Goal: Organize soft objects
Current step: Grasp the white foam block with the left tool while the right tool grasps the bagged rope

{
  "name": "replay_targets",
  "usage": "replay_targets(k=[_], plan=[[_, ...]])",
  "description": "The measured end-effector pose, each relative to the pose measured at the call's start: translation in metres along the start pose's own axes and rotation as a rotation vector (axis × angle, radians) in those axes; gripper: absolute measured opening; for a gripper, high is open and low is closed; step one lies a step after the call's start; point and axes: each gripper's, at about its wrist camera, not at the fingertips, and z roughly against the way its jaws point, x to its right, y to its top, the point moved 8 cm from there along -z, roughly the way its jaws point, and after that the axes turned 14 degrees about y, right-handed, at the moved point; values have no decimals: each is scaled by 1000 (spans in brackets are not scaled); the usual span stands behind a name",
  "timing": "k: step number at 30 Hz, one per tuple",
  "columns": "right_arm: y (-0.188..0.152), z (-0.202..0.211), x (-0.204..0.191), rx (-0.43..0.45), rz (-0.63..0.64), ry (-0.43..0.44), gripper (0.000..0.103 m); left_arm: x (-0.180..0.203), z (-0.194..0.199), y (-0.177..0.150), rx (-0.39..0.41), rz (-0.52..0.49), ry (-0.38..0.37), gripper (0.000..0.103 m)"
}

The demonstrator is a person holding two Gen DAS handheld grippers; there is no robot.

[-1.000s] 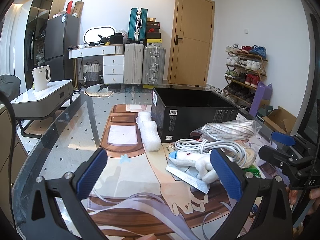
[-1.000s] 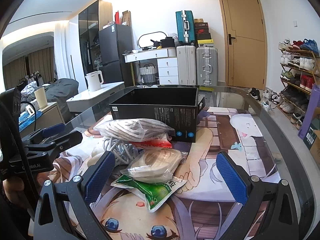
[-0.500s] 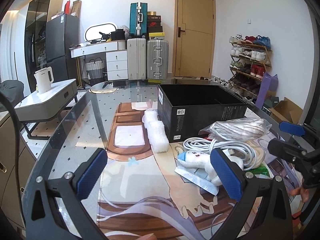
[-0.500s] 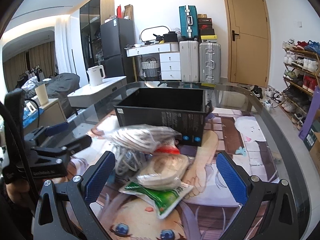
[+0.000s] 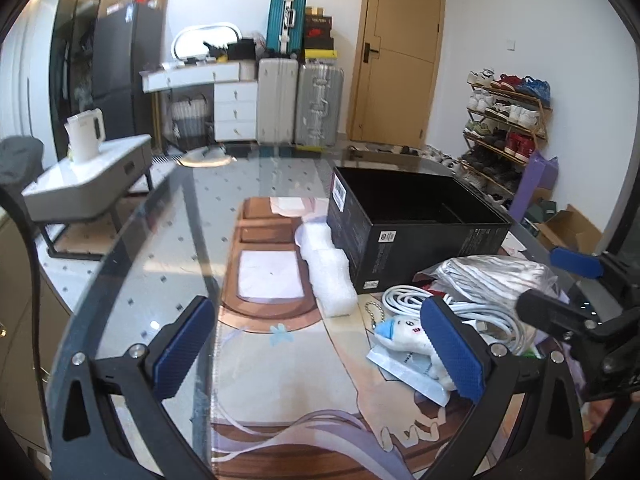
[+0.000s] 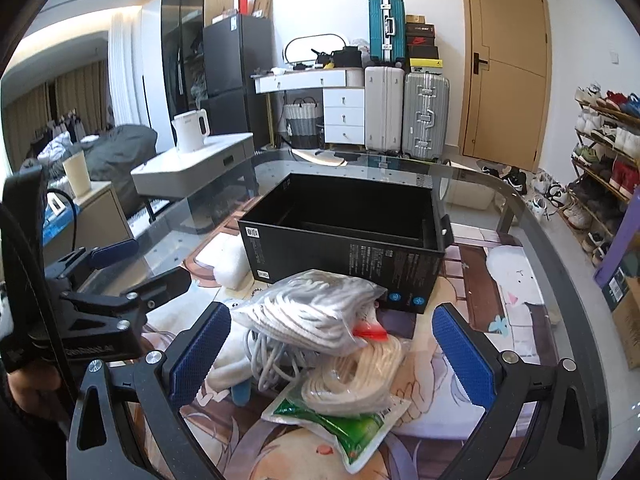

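Left wrist view: the left gripper (image 5: 318, 348) hangs above the glass table (image 5: 132, 248) with its blue pads wide apart and nothing between them. Beneath lies an illustrated mat (image 5: 280, 364). An open black box (image 5: 416, 236) stands on the mat, and a roll of bubble wrap (image 5: 330, 276) lies against its left side. In front of the box sits a heap of soft goods: a bagged bundle of white rope (image 5: 496, 276), a coiled white cable (image 5: 448, 308), a small white plush toy (image 5: 404, 336) and a flat clear packet (image 5: 404, 368) under the toy. The right gripper (image 5: 560, 280) reaches in from the right edge, near the rope bag.

Right wrist view: the right gripper (image 6: 330, 354) is held over the heap, its pads spread and touching nothing. Between them lie the bagged white rope (image 6: 316, 312), a second bag of cream cord (image 6: 356, 380) and a green pouch (image 6: 340, 428) at the bottom, with the grey-white cable (image 6: 266, 356) to the left. The black box (image 6: 352, 236) stands just behind the heap, empty inside. The left gripper (image 6: 136, 264) shows at the left, fingers parted.
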Motion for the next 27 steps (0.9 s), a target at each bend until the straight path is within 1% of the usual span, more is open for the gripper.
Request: replay_targets(k=[5, 9, 11, 18, 21, 23, 27], plan=[[5, -11, -1, -16, -12, 5, 103, -2, -5, 1, -9, 1, -11, 103], [7, -10, -6, -6, -12, 34, 103, -6, -10, 2, -23, 6, -13, 103], [6, -10, -6, -13, -15, 32, 103, -8, -11, 4, -23, 16, -17, 103], [6, -23, -1, -49, -22, -12, 102, -7, -21, 10, -45, 4, -2, 102], [5, -17, 9, -56, -36, -65, 102, -5, -26, 13, -54, -16, 9, 102], [1, -11, 13, -63, -53, -69, 102, -3, -28, 12, -57, -23, 6, 102], [-6, -1, 22, -64, -82, -49, 102, 1, -34, 11, -65, -38, 1, 102]])
